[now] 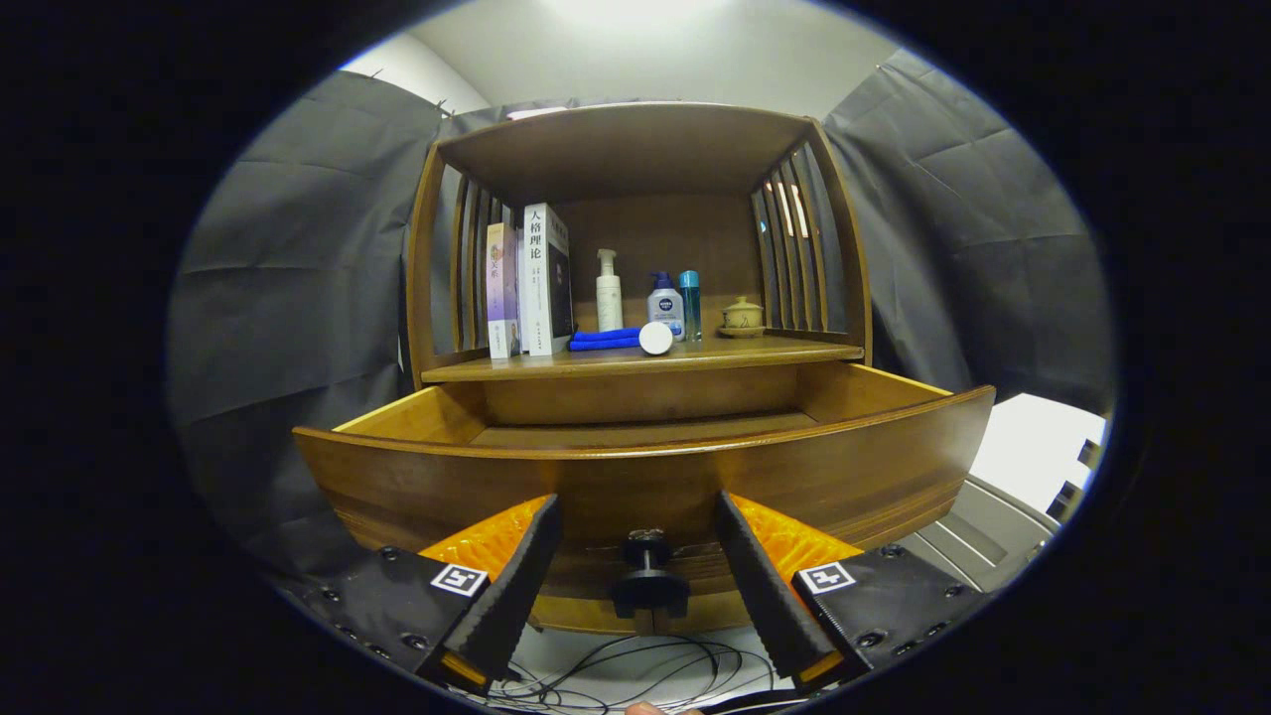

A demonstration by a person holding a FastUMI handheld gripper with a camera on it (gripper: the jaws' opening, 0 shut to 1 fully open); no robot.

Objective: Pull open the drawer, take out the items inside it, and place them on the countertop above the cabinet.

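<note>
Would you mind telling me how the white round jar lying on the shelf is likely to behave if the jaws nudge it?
The jar lies on its side near the shelf edge beside the blue cloth, so it would probably roll. It looks smooth, so perhaps slippery. The gripper is open around the drawer knob.

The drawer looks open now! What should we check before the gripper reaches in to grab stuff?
1. Drawer pulled out far enough: ok, it stands well out from under the shelf.
2. Gripper let go of the knob: ok, the fingers are spread, the knob sits between them and neither touches it.
3. Items inside the drawer: cannot tell, the front panel hides most of the inside, and the strip of floor in view is bare.
4. Room on the countertop: ok, there is bare wood at the front beside the blue cloth and white jar.
5. Path up over the drawer front: ok, nothing blocks it.
</note>
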